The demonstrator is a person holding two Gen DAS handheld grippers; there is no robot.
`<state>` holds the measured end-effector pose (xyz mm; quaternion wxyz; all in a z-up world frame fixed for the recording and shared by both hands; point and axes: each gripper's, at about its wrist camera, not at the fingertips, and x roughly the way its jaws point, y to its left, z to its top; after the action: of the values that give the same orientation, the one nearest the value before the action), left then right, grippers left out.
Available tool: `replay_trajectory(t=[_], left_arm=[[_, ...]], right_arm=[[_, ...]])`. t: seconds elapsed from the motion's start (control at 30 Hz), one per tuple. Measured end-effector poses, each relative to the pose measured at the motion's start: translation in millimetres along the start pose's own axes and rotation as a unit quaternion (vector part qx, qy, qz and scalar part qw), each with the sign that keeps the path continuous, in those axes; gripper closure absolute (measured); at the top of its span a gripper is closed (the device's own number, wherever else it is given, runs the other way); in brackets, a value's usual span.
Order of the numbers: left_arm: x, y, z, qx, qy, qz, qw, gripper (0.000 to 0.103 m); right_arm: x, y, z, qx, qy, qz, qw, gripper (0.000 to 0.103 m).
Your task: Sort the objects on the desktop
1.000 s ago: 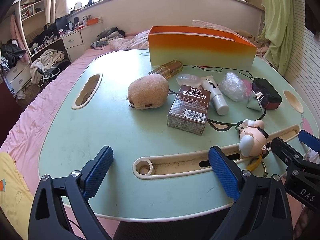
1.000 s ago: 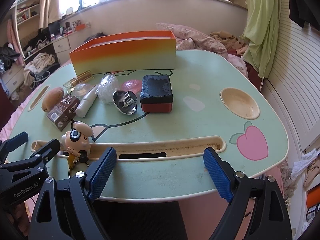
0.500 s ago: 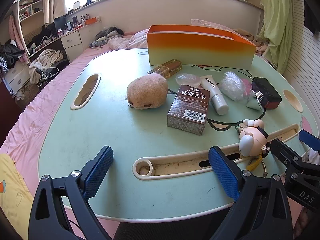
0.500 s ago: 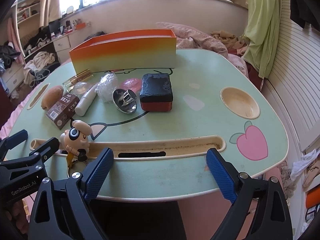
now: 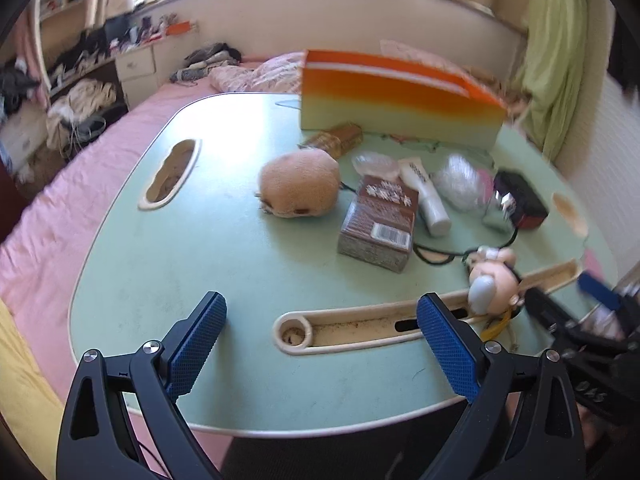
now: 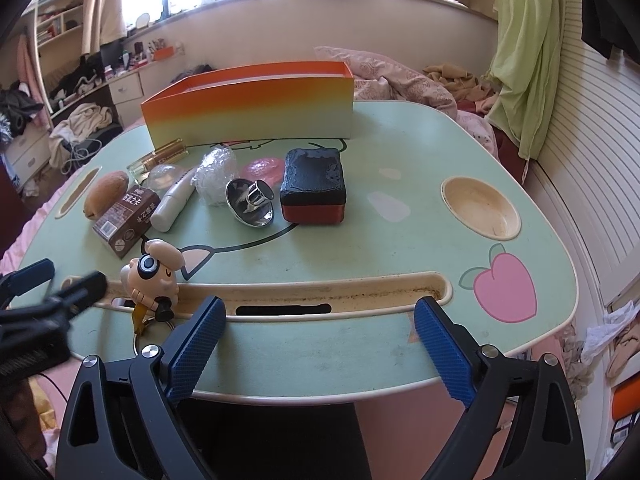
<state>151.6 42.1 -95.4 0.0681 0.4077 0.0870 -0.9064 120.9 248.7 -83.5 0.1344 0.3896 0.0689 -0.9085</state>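
Note:
An orange-to-green open box (image 5: 400, 100) (image 6: 248, 108) stands at the back of the green table (image 5: 160, 260). In front of it lie a brown plush toy (image 5: 300, 188), a brown card box (image 5: 380, 220), a white tube (image 5: 426, 196), a gold bottle (image 5: 334, 140), a crumpled clear wrap (image 6: 214, 174), a silver metal piece (image 6: 250, 202) and a black-and-red case (image 6: 314, 192). A cartoon figure keychain (image 5: 494, 280) (image 6: 154, 276) sits by the front groove. My left gripper (image 5: 320, 304) and right gripper (image 6: 320, 306) hover open over the table's front edge, both holding nothing.
A long groove (image 6: 320, 284) runs along the front of the table, with a round cup recess (image 6: 480, 208) at the right and a handle cut-out (image 5: 172, 172) at the left. Pink bedding surrounds the table. A slatted wall (image 6: 592, 184) rises on the right.
The left wrist view has shifted a little and is now blurred, so the left gripper is moving. The right gripper's jaws stand slightly wider. No object on the table has moved.

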Motion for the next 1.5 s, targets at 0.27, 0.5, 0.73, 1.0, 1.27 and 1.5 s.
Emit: replay_trajectory(t=[0.27, 0.5, 0.73, 1.0, 1.27, 1.5], left_arm=[[-7.5, 24.6, 17.0, -0.007, -0.025, -0.008, 0.9996, 0.007], [1.4, 39.6, 51.3, -0.022, -0.032, -0.035, 0.9986, 0.007], [32.2, 26.9, 68.8, -0.002, -0.012, -0.005, 0.9999, 0.009], [53.6, 23.4, 65.1, -0.006, 0.020, -0.015, 0.9997, 0.037], [48.6, 33.3, 58.1, -0.019, -0.005, -0.020, 0.9996, 0.051], [45.6, 33.3, 54.5, -0.002, -0.010, -0.007, 0.9999, 0.050]], right_arm=[[-2.6, 4.8, -2.4, 0.002, 0.000, -0.002, 1.000, 0.008], [-2.1, 5.3, -1.1, 0.001, -0.002, -0.002, 1.000, 0.007], [-1.0, 5.7, -1.4, 0.000, -0.004, -0.002, 1.000, 0.007], [-0.2, 3.9, -1.0, -0.002, -0.005, 0.001, 1.000, 0.004], [-1.3, 4.3, -4.8, -0.002, -0.024, 0.003, 1.000, 0.003], [-5.2, -2.2, 0.5, 0.006, -0.058, 0.016, 0.998, 0.017]])
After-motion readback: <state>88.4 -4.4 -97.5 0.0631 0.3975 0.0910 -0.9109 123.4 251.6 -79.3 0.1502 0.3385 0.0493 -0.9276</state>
